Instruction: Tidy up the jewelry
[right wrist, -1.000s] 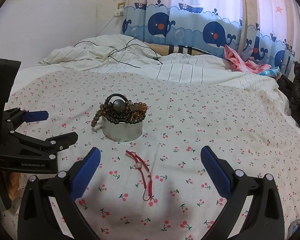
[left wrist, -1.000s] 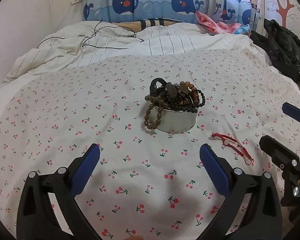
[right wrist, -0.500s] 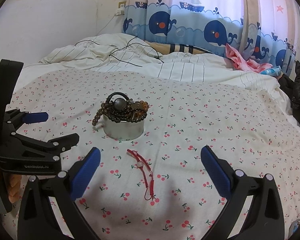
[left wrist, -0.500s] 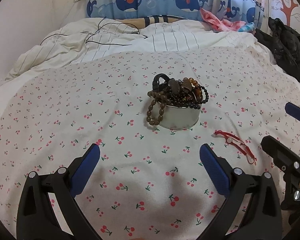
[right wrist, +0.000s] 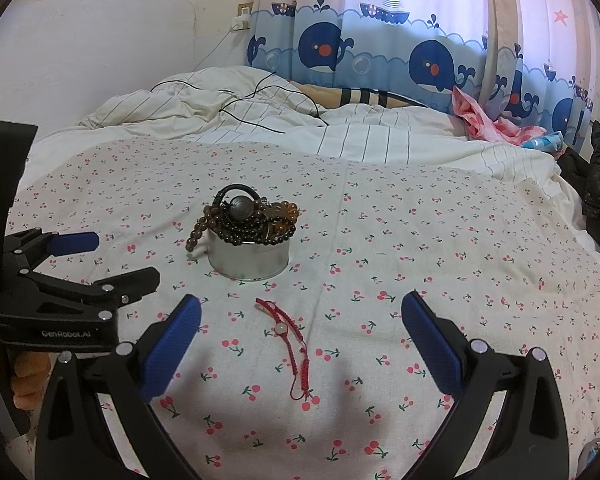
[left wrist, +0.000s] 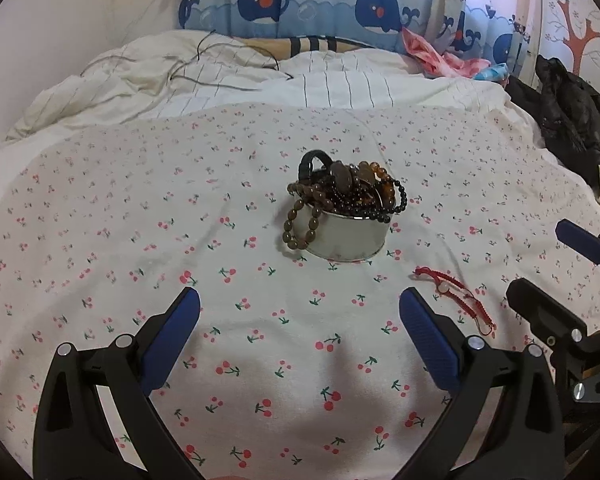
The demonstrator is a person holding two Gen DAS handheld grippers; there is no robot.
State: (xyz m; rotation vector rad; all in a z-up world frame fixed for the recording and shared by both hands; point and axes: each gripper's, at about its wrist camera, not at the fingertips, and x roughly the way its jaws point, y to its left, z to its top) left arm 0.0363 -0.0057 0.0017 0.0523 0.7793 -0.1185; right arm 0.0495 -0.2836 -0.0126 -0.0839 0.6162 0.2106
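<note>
bed (left wrist: 100,208): cherry-print sheet over the whole thing, striped duvet bunched at the far end. Everything sits on this, so it's soft ground, and I'd guess a pinch drags fabric up with it.

left gripper (left wrist: 300,334): fingers spread wide, nothing in them. Compared with a second ago the tin looks a bit closer and more centred in its view, so it's crept forward. Reads as lining up, not grabbing yet.

right gripper (right wrist: 302,332): also wide open and empty, hanging right over the loose red piece. View barely shifted from a second ago.

tin (right wrist: 249,255): round metal one in the middle of the bed, already heaped with stuff. Hasn't moved.

bead bracelets (left wrist: 346,194): brown and black strands piled over the rim, one brown loop drooping down the outside on the left. Could slide off if bumped, imo.

red cord bracelet (right wrist: 287,334): the one thing not put away, flat on the sheet just in front of the tin, between the right fingers. Looks like the last item, so nearly done.
</note>
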